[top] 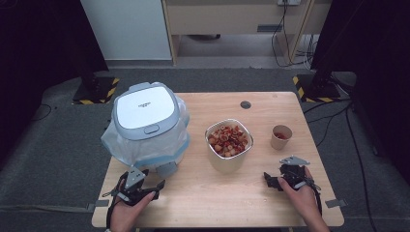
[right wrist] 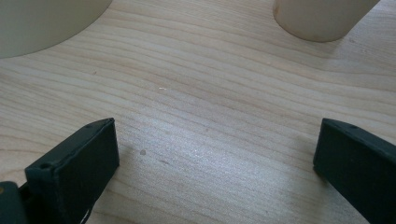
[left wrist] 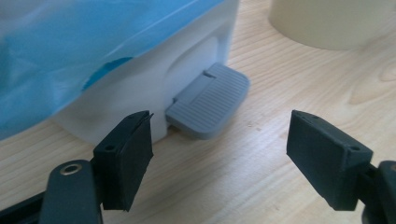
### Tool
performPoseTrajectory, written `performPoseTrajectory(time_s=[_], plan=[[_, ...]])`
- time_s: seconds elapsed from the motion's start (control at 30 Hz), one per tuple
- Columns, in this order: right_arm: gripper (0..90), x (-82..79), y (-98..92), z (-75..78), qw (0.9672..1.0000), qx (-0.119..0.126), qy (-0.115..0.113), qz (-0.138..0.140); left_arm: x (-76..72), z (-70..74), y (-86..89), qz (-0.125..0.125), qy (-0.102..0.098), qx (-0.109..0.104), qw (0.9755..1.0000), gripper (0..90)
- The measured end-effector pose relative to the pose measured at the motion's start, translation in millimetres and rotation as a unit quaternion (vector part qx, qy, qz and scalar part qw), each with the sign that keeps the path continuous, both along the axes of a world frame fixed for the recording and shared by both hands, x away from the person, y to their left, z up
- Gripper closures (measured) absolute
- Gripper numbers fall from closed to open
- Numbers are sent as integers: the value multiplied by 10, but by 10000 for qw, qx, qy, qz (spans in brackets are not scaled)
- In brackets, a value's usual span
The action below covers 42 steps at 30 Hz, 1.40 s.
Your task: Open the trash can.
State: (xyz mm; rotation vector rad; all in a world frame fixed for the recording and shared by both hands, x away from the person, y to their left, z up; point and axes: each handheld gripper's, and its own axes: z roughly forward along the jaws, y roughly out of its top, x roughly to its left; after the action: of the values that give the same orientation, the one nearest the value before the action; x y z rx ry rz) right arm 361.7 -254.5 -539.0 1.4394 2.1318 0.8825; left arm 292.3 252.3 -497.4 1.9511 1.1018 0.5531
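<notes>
A white pedal bin (top: 147,123) with a grey-rimmed lid and a pale blue bag liner stands at the table's left; its lid is down. Its grey foot pedal (top: 167,168) faces the front edge. My left gripper (top: 154,185) lies on the wood just in front of it, open and holding nothing. In the left gripper view the pedal (left wrist: 208,106) sits just beyond the wide-apart jaws of that gripper (left wrist: 219,125). My right gripper (top: 267,180) rests at the front right, open over bare wood (right wrist: 215,135).
A cream container (top: 226,162) of red and beige food pieces stands mid-table, also seen as the container (left wrist: 327,23) and the container (right wrist: 42,23). A small paper cup (top: 281,138) with something red inside stands to its right, the cup (right wrist: 322,18). The wooden table (top: 270,104) stands on grey carpet.
</notes>
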Motion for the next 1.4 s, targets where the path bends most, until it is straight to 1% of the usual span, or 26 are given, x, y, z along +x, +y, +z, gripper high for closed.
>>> performPoseTrajectory(time_s=[0.1,0.13,0.33,0.37,0.4,0.43,0.47,0.5,0.53,0.57,0.6,0.63,0.67,0.7,0.73,0.8,0.87,0.93,0.97,1.0,1.03,1.13,1.17,1.2,1.33,1.4], plan=[[6,0,0,0,10000,0,0,0,-18,9,-14,-52,-6,-13,10000,235],[6,0,0,-1,10000,0,-6,-4,-23,9,-28,-102,36,24,9999,247],[6,0,1,-1,10000,0,-6,-3,-12,-13,-92,-254,110,72,9996,334],[6,0,1,-1,10000,0,-6,-3,-12,-13,-92,-254,110,72,9996,364],[6,0,0,-1,10000,-1,-7,-1,-1,-18,-113,-327,107,88,9994,394],[6,0,0,-1,10000,-1,-7,-1,-1,-18,-113,-327,107,88,9994,405],[6,0,0,-1,10000,-1,-6,-1,21,-32,-126,-392,124,71,9991,455],[6,0,0,-1,10000,-1,-6,-1,21,-32,-126,-392,124,71,9991,486],[6,0,0,-1,10000,-1,-7,-1,47,-36,-122,-422,139,-24,9990,513],[6,0,0,-1,10000,-1,-7,-1,47,-36,-122,-422,139,-24,9990,551],[6,-1,-3,0,10000,-8,2,20,72,-30,-122,-426,90,-35,9990,594],[6,-1,-3,0,10000,-8,2,20,72,-30,-122,-426,90,-35,9990,617],[6,-1,-4,0,10000,-8,2,23,91,-28,-131,-422,78,-82,9990,617],[6,-1,-4,0,10000,-8,1,26,103,-26,-139,-444,67,-81,9990,658],[6,-1,-5,0,10000,-8,2,29,132,-28,-177,-487,32,0,9988,707],[6,-1,-6,0,10000,-8,1,34,145,-32,-192,-500,29,40,9987,724],[6,-1,-7,0,10000,-10,1,40,171,-43,-211,-517,30,94,9986,773],[6,-1,-7,0,10000,-9,2,39,214,-59,-217,-471,48,144,9988,813],[6,-1,-7,0,10000,-9,2,39,241,-65,-216,-456,57,143,9988,813],[6,-1,-7,0,10000,-10,1,41,289,-67,-213,-421,52,120,9990,840],[6,-1,-7,0,10000,-10,1,42,289,-67,-213,-421,52,120,9990,850],[6,-1,-7,0,10000,-11,1,43,359,-90,-243,-382,48,180,9991,874],[6,-1,-7,0,10000,-11,1,43,359,-90,-243,-382,48,180,9991,877],[6,-1,-7,0,10000,-10,1,42,382,-101,-253,-380,60,233,9990,881],[6,-1,-7,0,10000,-10,2,43,390,-117,-261,-356,71,256,9990,882],[6,-1,-7,0,10000,-10,2,43,391,-121,-251,-317,69,312,9990,883]])
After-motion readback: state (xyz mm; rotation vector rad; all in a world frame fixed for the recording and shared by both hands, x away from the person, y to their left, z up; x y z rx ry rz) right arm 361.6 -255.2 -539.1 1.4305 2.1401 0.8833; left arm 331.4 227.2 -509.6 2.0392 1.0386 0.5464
